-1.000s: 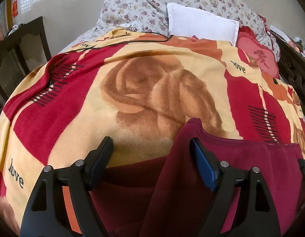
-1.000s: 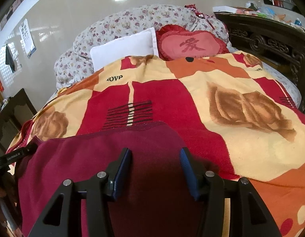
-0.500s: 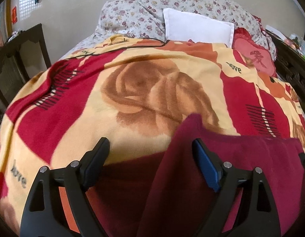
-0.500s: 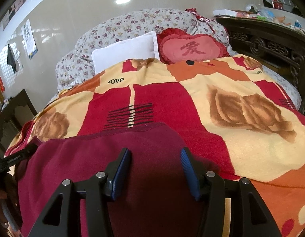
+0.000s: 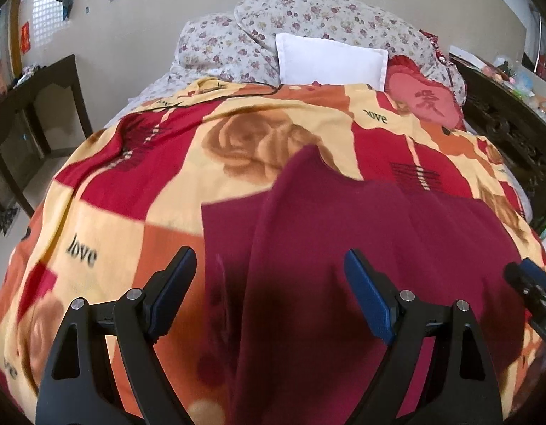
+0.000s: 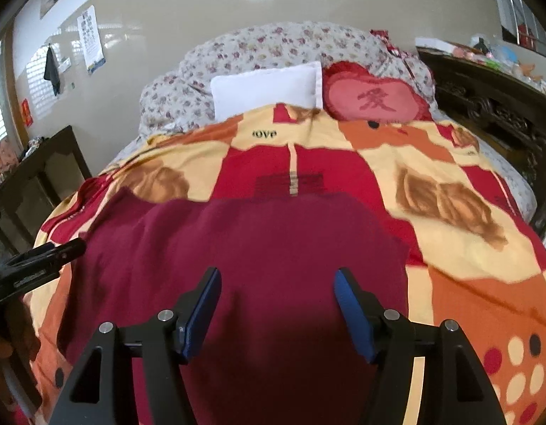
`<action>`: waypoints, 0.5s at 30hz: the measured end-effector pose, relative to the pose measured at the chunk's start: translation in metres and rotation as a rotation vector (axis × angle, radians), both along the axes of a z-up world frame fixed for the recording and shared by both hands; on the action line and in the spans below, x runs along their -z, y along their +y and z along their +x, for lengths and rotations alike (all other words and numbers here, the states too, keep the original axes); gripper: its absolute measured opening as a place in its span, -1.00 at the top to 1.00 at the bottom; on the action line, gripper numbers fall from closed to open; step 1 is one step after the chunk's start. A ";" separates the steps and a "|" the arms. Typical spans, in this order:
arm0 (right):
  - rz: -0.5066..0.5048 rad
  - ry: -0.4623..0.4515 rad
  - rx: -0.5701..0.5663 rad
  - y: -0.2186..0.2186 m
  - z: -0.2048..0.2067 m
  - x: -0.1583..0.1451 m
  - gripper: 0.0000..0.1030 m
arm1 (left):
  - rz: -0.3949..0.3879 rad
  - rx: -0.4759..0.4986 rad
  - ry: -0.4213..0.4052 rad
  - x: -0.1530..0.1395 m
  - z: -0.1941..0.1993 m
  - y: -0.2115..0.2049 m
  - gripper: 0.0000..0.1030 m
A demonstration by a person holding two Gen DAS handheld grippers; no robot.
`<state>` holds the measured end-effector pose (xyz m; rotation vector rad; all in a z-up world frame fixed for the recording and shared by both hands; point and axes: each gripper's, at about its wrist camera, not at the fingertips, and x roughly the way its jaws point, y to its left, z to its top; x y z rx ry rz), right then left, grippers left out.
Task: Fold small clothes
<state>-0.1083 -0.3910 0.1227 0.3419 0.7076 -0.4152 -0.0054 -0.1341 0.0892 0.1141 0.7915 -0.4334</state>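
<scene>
Maroon garment (image 5: 361, 248) flat on blanket (image 5: 113, 212) | left gripper (image 5: 269, 290), right gripper (image 6: 277, 304) above it, jaws apart, empty | step: likely pre-fold | next: grasp an edge

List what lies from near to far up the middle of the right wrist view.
right gripper → maroon garment → rose-print blanket → white pillow → floral bedding → wall.

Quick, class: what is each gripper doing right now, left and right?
Left gripper: open, holding nothing, above the maroon garment.
Right gripper: open, holding nothing, above the same garment.
</scene>
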 end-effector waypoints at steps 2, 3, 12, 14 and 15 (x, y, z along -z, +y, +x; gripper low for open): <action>0.049 0.010 0.013 0.002 -0.007 0.003 -0.24 | 0.001 0.003 0.003 -0.001 -0.014 0.005 -0.67; 0.078 0.009 0.005 0.005 -0.011 0.003 -0.24 | 0.004 0.003 0.009 -0.001 -0.020 0.007 -0.67; 0.077 0.010 -0.053 0.044 -0.030 -0.013 -0.25 | 0.020 0.010 -0.004 0.002 -0.058 0.018 -0.67; 0.064 0.014 -0.082 0.055 -0.030 -0.018 -0.25 | 0.017 -0.002 -0.003 0.001 -0.061 0.023 -0.67; 0.061 0.014 -0.092 0.059 -0.030 -0.019 -0.25 | 0.013 -0.011 0.000 0.001 -0.061 0.025 -0.67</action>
